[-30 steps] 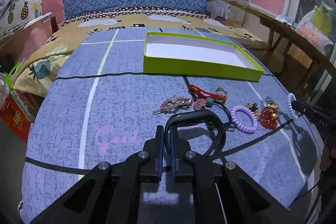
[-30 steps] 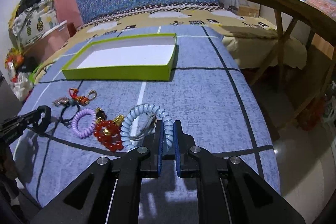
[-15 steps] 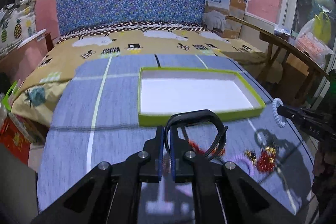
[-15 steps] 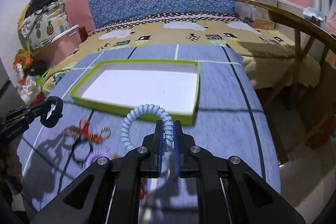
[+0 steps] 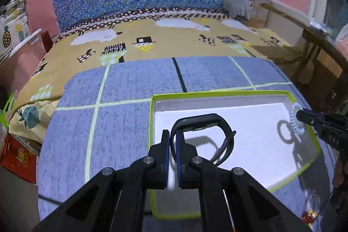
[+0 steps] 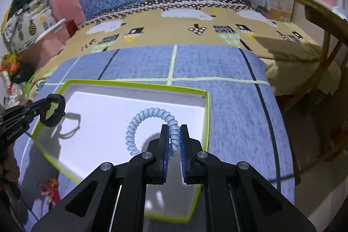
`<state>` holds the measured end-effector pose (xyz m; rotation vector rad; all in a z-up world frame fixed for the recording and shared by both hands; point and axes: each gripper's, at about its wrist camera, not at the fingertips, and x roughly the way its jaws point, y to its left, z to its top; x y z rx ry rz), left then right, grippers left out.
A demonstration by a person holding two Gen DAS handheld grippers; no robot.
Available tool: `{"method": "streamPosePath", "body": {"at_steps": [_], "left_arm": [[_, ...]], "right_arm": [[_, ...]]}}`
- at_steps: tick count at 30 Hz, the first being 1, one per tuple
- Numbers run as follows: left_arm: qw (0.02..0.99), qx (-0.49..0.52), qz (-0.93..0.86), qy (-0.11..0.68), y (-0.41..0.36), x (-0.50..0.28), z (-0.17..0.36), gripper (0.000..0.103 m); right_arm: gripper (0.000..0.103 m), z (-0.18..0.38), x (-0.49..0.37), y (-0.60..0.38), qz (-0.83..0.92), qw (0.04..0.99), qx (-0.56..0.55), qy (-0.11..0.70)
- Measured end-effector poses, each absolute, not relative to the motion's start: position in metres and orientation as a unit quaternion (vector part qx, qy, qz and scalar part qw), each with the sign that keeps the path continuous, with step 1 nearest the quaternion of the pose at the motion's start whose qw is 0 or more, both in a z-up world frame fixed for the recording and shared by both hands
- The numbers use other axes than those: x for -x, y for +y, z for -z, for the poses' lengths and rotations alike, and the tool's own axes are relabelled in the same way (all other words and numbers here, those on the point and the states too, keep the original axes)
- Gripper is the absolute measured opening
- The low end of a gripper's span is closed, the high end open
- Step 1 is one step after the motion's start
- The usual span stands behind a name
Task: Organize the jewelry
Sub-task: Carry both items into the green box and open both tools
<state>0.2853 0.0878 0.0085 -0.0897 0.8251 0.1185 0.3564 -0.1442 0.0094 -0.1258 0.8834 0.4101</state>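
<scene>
**Both grippers parked over the tray with a piece each**

So here both hands are loaded at once. The left gripper (image 5: 173,140) is clamped down on a black band (image 5: 204,134), some kind of bangle or watch strap; I honestly can't tell which from this angle. It's pinched by its near edge so the loop sticks out forward and hangs free over the white floor of the green tray (image 5: 219,93). The right gripper (image 6: 174,138) is squeezed onto a pale blue spiral hair tie (image 6: 150,123) the same way, one side of the coil between the pads and the rest arcing out to the left.

Why hold them like that? My guess is an edge pinch keeps the loop clear of the fingers, so letting go drops it straight down with nothing to snag. Both pieces throw shadows on the tray floor with a gap between shadow and object, so neither is resting in it yet.

The tray sits on the blue-grey cloth (image 6: 228,101), and there's nothing in it so far. Each gripper is over its own half, which should keep the two pieces from tangling. A reddish beaded piece (image 6: 49,186) lies on the cloth outside the tray's near edge, blurry, still to be sorted.
</scene>
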Motion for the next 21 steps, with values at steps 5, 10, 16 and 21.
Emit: {"method": "streamPosePath", "body": {"at_steps": [5, 10, 16, 21], "left_arm": [[0.906, 0.04, -0.065, 0.417, 0.087, -0.302, 0.005, 0.006], [0.903, 0.043, -0.065, 0.423, 0.086, -0.311, 0.011, 0.007], [0.904, 0.067, -0.05, 0.418, 0.091, -0.309, 0.011, 0.007], [0.914, 0.074, -0.043, 0.397, 0.092, -0.292, 0.0, 0.018]], "right_arm": [[0.01, 0.003, -0.374, -0.139, -0.186, 0.875, 0.066, 0.441], [0.01, 0.011, -0.382, -0.138, -0.187, 0.87, 0.064, 0.452], [0.023, 0.009, -0.379, -0.139, -0.194, 0.873, 0.059, 0.444], [0.03, 0.0, -0.363, -0.144, -0.198, 0.881, 0.047, 0.428]]}}
